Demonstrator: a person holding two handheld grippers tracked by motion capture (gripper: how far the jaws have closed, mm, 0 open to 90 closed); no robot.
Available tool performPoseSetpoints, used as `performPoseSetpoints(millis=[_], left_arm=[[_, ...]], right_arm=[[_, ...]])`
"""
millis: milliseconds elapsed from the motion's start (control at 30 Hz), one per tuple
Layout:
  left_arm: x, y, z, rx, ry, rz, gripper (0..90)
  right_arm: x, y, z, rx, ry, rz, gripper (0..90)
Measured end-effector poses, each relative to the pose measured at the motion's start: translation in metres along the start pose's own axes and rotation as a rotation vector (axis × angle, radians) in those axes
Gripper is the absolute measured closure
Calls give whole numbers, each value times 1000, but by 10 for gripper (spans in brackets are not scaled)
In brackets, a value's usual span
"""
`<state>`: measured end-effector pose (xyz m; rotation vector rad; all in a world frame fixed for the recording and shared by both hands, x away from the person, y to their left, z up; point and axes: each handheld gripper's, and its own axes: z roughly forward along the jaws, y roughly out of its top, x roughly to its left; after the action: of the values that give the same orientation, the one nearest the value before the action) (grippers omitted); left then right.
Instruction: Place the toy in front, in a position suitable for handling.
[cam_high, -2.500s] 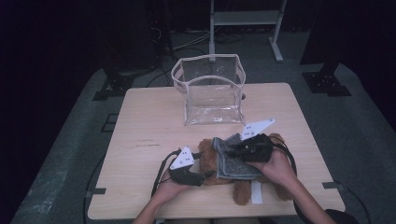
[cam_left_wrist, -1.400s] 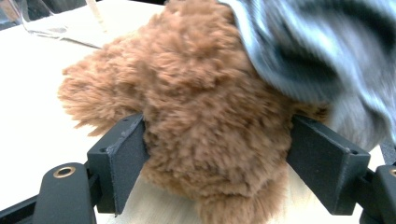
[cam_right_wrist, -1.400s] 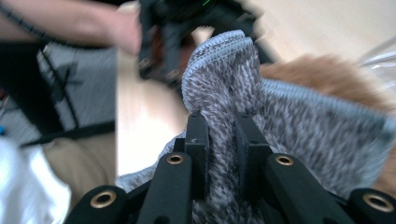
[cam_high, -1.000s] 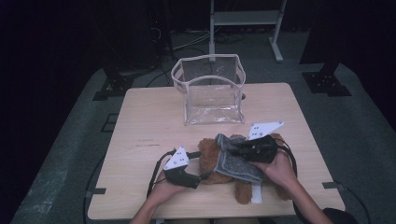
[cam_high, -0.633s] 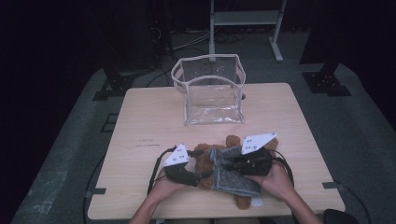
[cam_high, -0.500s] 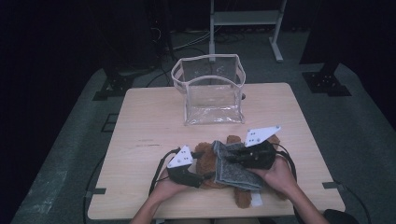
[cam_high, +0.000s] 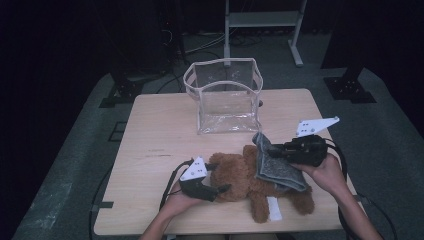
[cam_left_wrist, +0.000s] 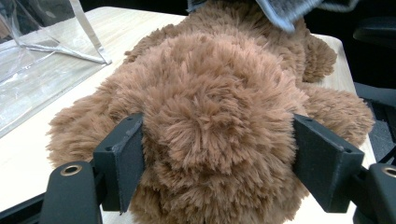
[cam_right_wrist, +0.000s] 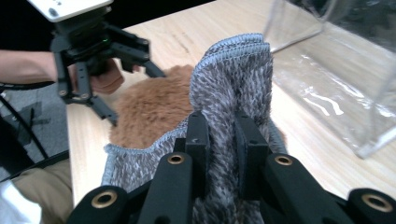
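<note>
Your left tongs (cam_high: 218, 181) are straddling the head end of the brown bear (cam_high: 252, 180), which is lying on its side on the worktop (cam_high: 160, 135) near your edge. In the left gripper view the two black pads (cam_left_wrist: 122, 161) are sitting on either side of the furry head (cam_left_wrist: 210, 130), dug into the pile; the jaws have just been closing in on it, so they are pinching the bear.

Your right tongs (cam_high: 276, 151) are pressed together on a fold of the grey cloth (cam_high: 277, 167). In the right gripper view the fingers (cam_right_wrist: 198, 140) are nipping the cloth (cam_right_wrist: 233, 93) so that its hemmed edge is standing up above them, while the rest is draping down over the bear's body (cam_right_wrist: 149, 109). In the high view the cloth is lying across the bear's middle, between your two hands, and its upper corner is being held off the fur at the right tongs.

A clear bag (cam_high: 225, 97) with a pale rim is standing open farther back on the worktop, just beyond the bear and the cloth, apart from both. A white label (cam_high: 273, 207) is showing at the bear's leg. Your left tongs (cam_right_wrist: 105, 60) are appearing across the bear in the right gripper view.
</note>
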<state>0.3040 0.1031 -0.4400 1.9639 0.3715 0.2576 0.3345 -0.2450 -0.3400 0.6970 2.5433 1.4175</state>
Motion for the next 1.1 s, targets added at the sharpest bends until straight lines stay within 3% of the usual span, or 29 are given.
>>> performPoseSetpoints(millis=[133,267,367,467,500,567,667,733,800,833,867,900,967,1000,1100], left_arm=[[2,7,-5,-14,10,-7,208],[2,16,-5,-42,6,-8,207],[1,24,0,-54,9,1,196],[-2,27,8,-29,0,0,200],[-3,26,12,-4,-6,8,222],[-7,20,16,1,4,19,235],[-6,16,15,-11,-1,16,258],[-6,17,15,-1,-3,29,264],[-6,17,15,-2,-5,28,264],[-6,17,15,-2,-6,28,261],[-6,18,14,1,-7,35,261],[-6,18,12,-4,-7,33,223],[-8,20,9,-10,-2,31,191],[-9,20,5,-25,8,22,124],[-8,19,0,-33,26,-4,67]], right_arm=[[-12,-20,16,45,35,67,775],[-8,-29,22,26,65,91,778],[5,-37,32,29,93,81,783],[21,-40,37,38,127,58,786],[25,-37,37,51,137,43,785],[28,-28,35,55,130,9,784],[19,-17,29,13,89,13,782],[1,-15,23,-2,32,41,781],[-5,-19,23,-1,30,60,781],[-10,-28,24,-1,63,102,781],[-10,-28,24,-1,63,102,781],[-3,-39,29,-9,88,116,782],[0,-42,30,-13,91,120,783],[14,-50,33,-29,101,105,784],[26,-56,32,-42,113,89,787]])
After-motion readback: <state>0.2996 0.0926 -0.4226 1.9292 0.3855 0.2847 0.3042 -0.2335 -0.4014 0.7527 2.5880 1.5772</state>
